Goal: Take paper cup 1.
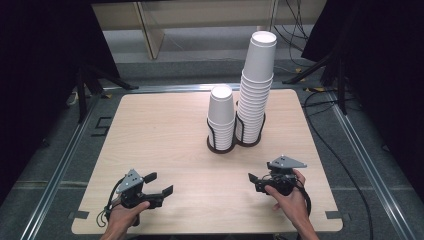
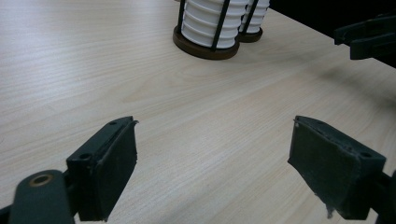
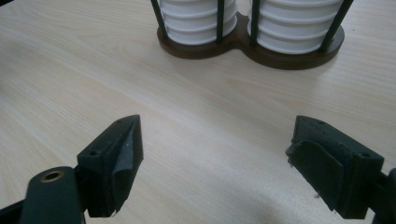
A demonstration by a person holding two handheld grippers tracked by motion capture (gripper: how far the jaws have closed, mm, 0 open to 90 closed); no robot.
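Where woodgrain runs, ribbed white cups [image 1: 256, 95]

No legible text or labels

The person is working with bare forearms, no sleeves showing at the bottom of the high view, and each hand, the left hand [image 1: 124, 216] and the right hand [image 1: 290, 200], is carrying a black tool. The left gripper [image 1: 159, 183] and right gripper [image 1: 253, 179] are each wearing a grey three-cornered plate on top and trailing a black cable. In the gripper views their jaws are showing as black blocks faced with dark, slightly frayed pads, with small screw holes and a brass-coloured eyelet near the base.
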